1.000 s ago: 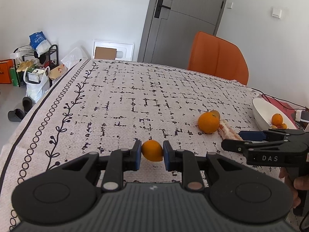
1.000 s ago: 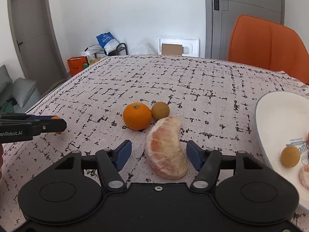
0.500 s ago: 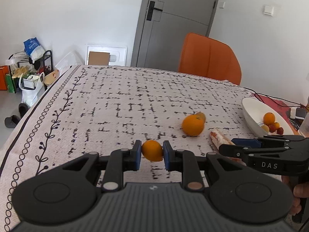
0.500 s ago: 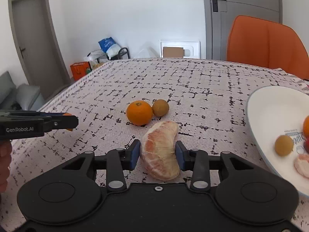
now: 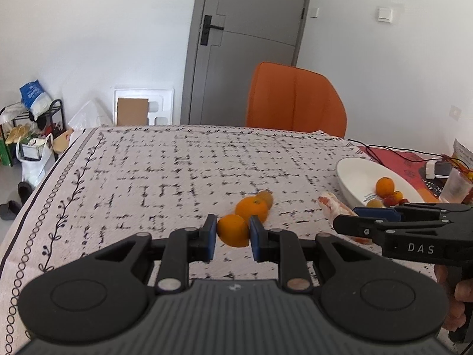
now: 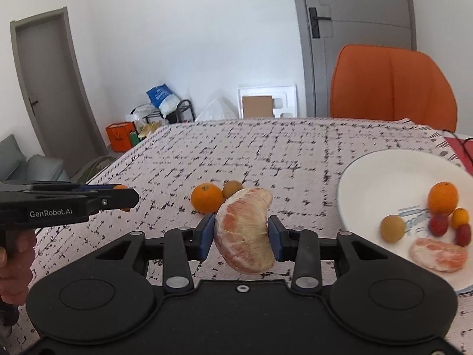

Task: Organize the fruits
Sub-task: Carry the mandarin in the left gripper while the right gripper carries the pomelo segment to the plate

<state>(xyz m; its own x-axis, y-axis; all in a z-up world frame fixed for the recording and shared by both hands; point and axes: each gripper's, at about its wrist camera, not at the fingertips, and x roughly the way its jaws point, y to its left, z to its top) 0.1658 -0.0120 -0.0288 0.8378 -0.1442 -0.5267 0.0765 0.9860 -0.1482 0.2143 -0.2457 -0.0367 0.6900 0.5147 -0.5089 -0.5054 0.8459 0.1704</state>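
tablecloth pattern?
Pale woven tablecloth with a broken black grid print and a black vine-and-circle border; the left wrist view shows it best.

Two markings are legible to me. In my left wrist view, at about four o'clock, the black side of the right gripper (image 5: 375,222) bears the white capitals "DAS". In my right wrist view, at about nine o'clock, the black side of the left gripper (image 6: 118,198) bears "GenRobot.AI" in white. Blue print lies on the floor of the white bowl (image 6: 369,177), at about three o'clock among the fruit, but I cannot read it.
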